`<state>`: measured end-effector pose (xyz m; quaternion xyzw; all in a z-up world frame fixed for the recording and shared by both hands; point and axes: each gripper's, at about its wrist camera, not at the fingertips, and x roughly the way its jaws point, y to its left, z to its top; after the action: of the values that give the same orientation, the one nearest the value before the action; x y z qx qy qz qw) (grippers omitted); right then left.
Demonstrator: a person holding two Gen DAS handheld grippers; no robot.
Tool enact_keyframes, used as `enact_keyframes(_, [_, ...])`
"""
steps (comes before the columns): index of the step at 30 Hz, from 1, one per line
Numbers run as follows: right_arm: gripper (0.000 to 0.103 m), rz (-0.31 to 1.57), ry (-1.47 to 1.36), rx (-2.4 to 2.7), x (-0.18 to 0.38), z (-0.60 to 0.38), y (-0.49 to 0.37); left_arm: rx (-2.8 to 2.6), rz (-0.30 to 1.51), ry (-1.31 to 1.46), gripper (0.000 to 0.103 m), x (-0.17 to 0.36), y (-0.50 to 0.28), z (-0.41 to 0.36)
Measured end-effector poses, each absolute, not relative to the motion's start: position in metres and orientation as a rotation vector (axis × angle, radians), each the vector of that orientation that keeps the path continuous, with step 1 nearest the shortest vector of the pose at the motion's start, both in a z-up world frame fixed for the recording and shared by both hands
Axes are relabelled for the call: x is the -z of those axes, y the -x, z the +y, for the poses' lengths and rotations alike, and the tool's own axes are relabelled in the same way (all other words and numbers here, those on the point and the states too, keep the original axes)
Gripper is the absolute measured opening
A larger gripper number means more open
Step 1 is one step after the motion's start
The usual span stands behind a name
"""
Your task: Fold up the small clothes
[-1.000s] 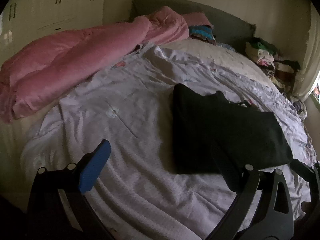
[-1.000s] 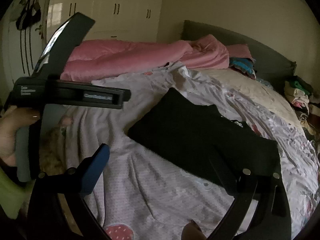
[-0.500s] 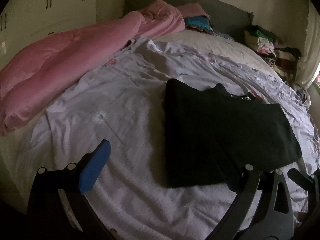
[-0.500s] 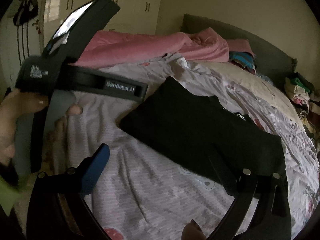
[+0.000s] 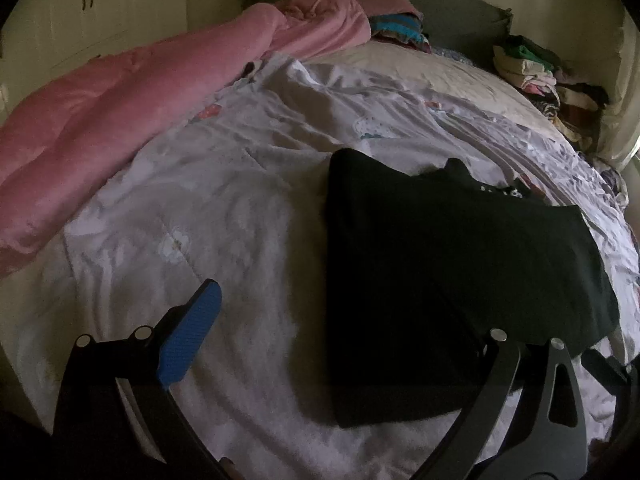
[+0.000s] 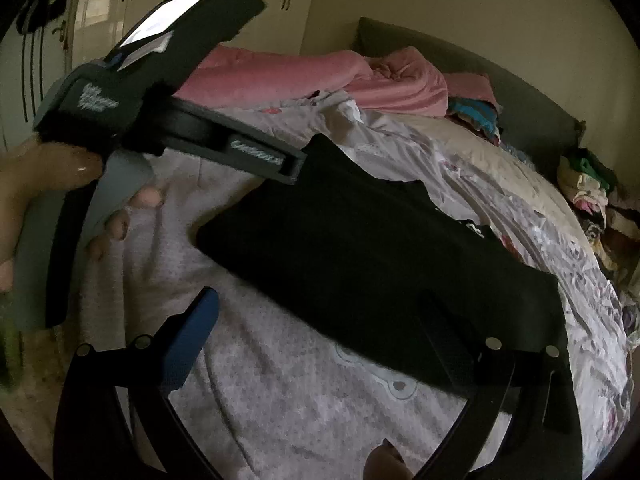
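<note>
A black garment (image 5: 432, 272) lies partly folded and flat on the pale lilac bedcover (image 5: 224, 200); it also shows in the right wrist view (image 6: 360, 248). My left gripper (image 5: 332, 320) is open and empty, hovering above the garment's near left edge, its right finger over the dark cloth. My right gripper (image 6: 332, 332) is open and empty above the garment's near edge. The left gripper's body (image 6: 160, 92), held in a hand, shows in the right wrist view at upper left, close to the garment's far left corner.
A pink duvet (image 5: 140, 92) is bunched along the bed's left side. Piles of clothes (image 5: 536, 68) sit at the far right by the grey headboard (image 5: 440, 8). White wardrobes (image 6: 120, 4) stand to the left of the bed.
Both grippers have moved forward and closer to the black garment. The left gripper has swung in over its left edge. The garment has not moved.
</note>
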<state>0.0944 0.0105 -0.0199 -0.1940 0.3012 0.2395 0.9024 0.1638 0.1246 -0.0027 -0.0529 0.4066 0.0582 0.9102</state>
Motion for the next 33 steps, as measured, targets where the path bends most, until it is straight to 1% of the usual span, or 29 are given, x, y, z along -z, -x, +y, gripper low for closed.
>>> enact_keyframes(19, [0.098, 0.643, 0.599, -0.443, 0.060, 0.051, -0.124, -0.148, 0.872, 0.026, 0.094, 0.015, -0.209, 0.131])
enact_keyframes(33, [0.098, 0.632, 0.644, -0.424, 0.074, 0.075, -0.156, -0.171, 0.906, 0.039, 0.094, 0.030, -0.233, 0.144])
